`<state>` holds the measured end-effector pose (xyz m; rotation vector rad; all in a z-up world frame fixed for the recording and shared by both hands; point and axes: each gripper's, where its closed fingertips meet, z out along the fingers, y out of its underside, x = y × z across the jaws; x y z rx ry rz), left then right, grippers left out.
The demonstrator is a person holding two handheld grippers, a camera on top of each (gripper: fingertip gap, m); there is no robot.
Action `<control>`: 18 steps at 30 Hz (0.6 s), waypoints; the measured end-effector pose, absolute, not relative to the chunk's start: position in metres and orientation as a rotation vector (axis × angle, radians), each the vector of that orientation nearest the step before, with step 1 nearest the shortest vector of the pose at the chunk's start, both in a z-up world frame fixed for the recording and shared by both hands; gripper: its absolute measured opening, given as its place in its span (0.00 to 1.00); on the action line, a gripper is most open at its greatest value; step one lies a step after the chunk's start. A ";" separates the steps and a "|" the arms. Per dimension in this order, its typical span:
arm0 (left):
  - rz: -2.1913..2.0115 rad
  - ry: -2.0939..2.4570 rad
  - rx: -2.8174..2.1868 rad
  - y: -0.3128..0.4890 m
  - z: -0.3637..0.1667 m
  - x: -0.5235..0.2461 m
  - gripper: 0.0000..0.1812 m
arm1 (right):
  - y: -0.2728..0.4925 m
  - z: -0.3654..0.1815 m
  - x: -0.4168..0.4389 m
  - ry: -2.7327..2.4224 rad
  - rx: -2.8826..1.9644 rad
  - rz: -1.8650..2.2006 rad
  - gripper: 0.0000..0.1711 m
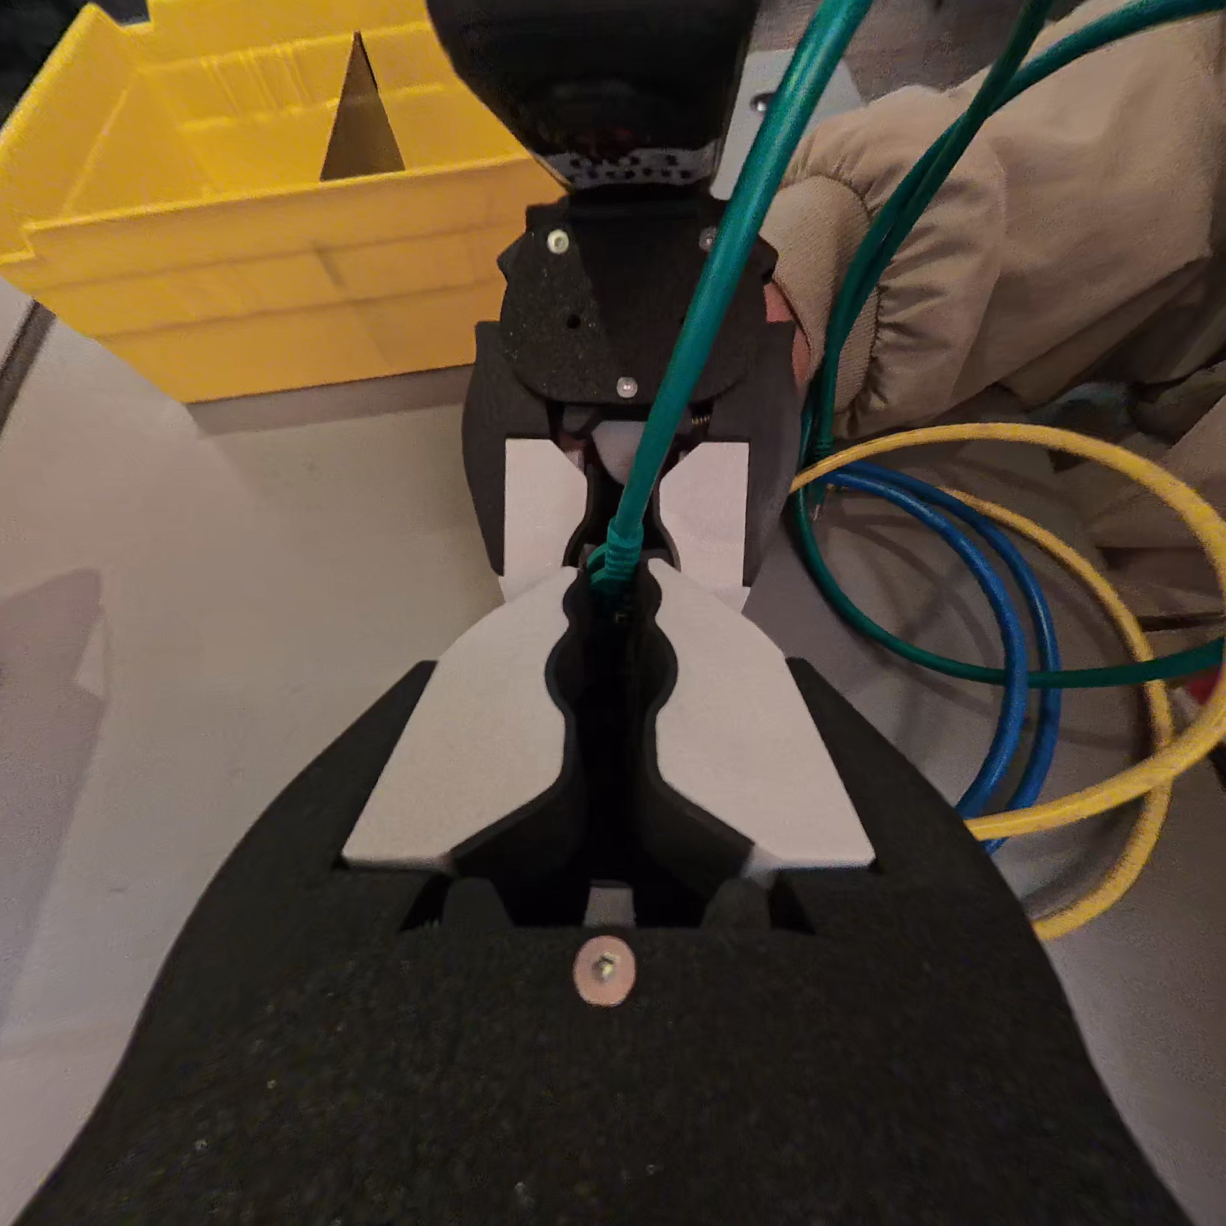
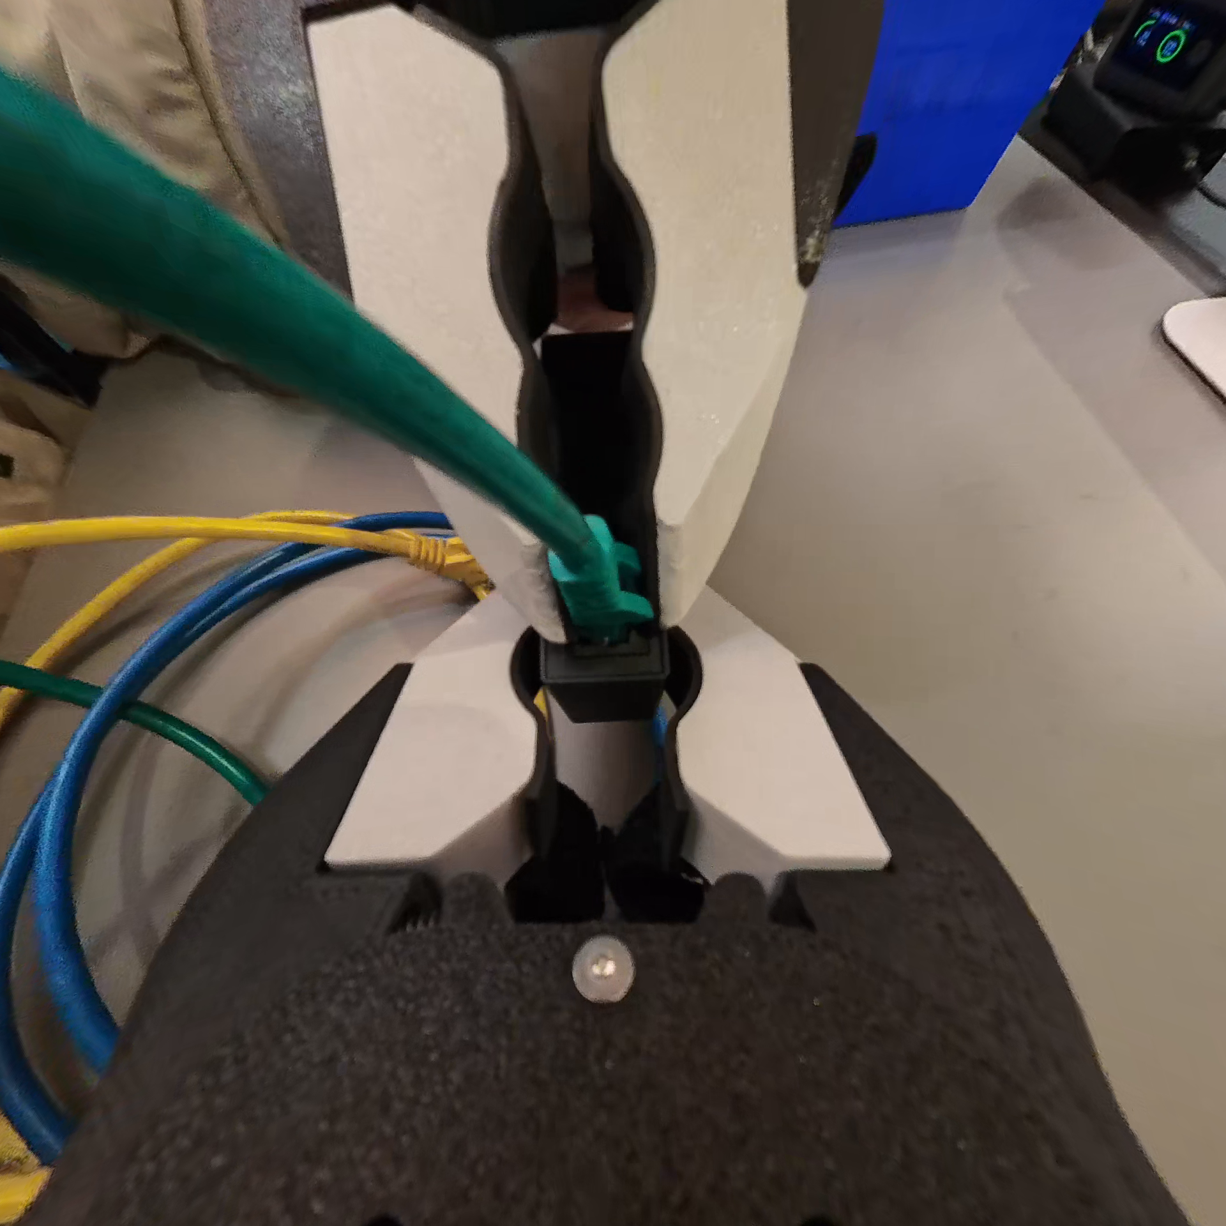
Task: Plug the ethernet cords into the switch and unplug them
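My left gripper (image 1: 613, 584) is shut on the plug (image 1: 617, 564) of the green ethernet cord (image 1: 716, 292). The cord rises up and away to the right. My right gripper (image 2: 604, 663) is shut on a small black switch block (image 2: 604, 683), its port facing away from me. In the right wrist view the left gripper (image 2: 610, 597) comes in from above and the green plug (image 2: 597, 584) sits in the block's port. In the left wrist view the right gripper (image 1: 623, 531) faces mine tip to tip, and the black block is mostly hidden there.
Blue cord (image 1: 1015, 597) and yellow cord (image 1: 1181, 531) lie looped on the grey table at the right. A yellow bin (image 1: 232, 219) stands at the back left. A beige sleeve (image 1: 995, 232) holds the right gripper. A blue box (image 2: 942, 99) and a black device with a lit screen (image 2: 1161, 66) stand far right. My right fingertips sit around 7 centimeters from my left ones.
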<state>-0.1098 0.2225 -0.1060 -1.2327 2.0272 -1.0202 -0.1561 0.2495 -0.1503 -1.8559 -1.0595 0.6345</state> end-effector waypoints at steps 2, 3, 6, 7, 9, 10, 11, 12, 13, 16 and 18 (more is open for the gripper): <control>-0.967 2.039 -1.188 0.221 -0.105 -0.111 0.07 | 0.249 -0.150 -0.156 -1.090 -1.846 0.592 0.16; -0.969 2.038 -1.176 0.220 -0.103 -0.112 0.07 | 0.248 -0.148 -0.157 -1.093 -1.832 0.598 0.16; -0.915 2.107 -1.191 0.218 -0.111 -0.118 0.07 | 0.246 -0.156 -0.158 -1.143 -1.855 0.534 0.15; -0.879 2.130 -1.187 0.219 -0.114 -0.120 0.07 | 0.246 -0.159 -0.158 -1.151 -1.868 0.520 0.16; -0.849 2.139 -1.162 0.219 -0.114 -0.122 0.07 | 0.245 -0.159 -0.161 -1.141 -1.858 0.547 0.16; -0.844 2.140 -1.157 0.219 -0.114 -0.122 0.07 | 0.245 -0.158 -0.161 -1.137 -1.857 0.553 0.16; -0.839 2.145 -1.161 0.220 -0.115 -0.122 0.07 | 0.246 -0.160 -0.160 -1.145 -1.868 0.528 0.16; -0.826 2.153 -1.167 0.221 -0.117 -0.122 0.07 | 0.247 -0.162 -0.158 -1.155 -1.883 0.496 0.16; -0.806 2.163 -1.178 0.221 -0.119 -0.122 0.07 | 0.248 -0.165 -0.156 -1.158 -1.895 0.483 0.16; -0.762 2.135 -1.191 0.223 -0.121 -0.119 0.07 | 0.250 -0.166 -0.154 -1.145 -1.875 0.479 0.16; -0.815 2.084 -1.191 0.223 -0.116 -0.118 0.07 | 0.251 -0.160 -0.154 -1.132 -1.838 0.485 0.16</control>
